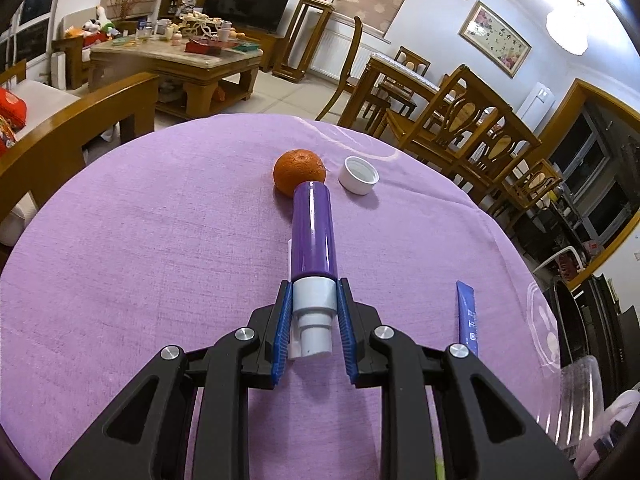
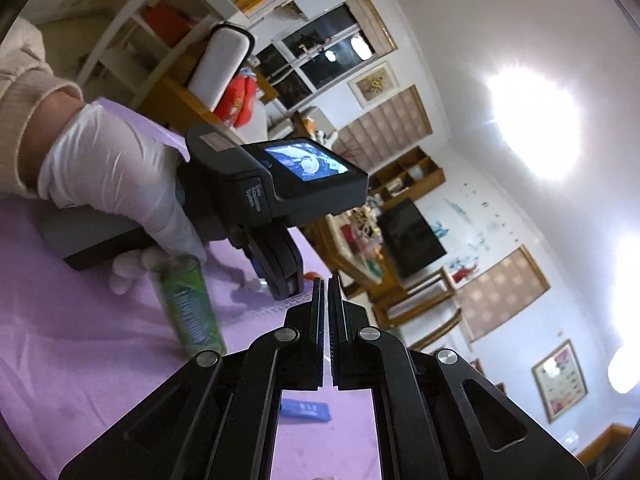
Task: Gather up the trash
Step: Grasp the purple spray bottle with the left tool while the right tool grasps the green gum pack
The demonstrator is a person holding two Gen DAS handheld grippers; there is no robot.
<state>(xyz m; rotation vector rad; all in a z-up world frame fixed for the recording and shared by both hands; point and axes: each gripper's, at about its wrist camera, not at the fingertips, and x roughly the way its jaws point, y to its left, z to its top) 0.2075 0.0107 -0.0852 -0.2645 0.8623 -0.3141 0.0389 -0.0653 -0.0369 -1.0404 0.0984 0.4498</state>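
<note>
My left gripper (image 1: 313,292) is shut on the white neck of a purple bottle (image 1: 313,232), which points away over the purple tablecloth (image 1: 160,240). An orange (image 1: 299,172) and a white cap (image 1: 358,175) lie just beyond the bottle's far end. A blue sachet (image 1: 467,316) lies right of the gripper. In the right wrist view my right gripper (image 2: 329,284) is shut with nothing visible between its pads, tilted up above the table. The left hand-held gripper (image 2: 276,256) shows ahead of it, held by a gloved hand (image 2: 108,168). A green bottle (image 2: 190,304) stands under that hand.
A clear plastic container (image 1: 568,392) sits at the table's right edge. The blue sachet (image 2: 306,410) also shows below my right gripper. Wooden chairs (image 1: 472,128) stand beyond the table's far right, a wooden armrest (image 1: 72,132) at the left.
</note>
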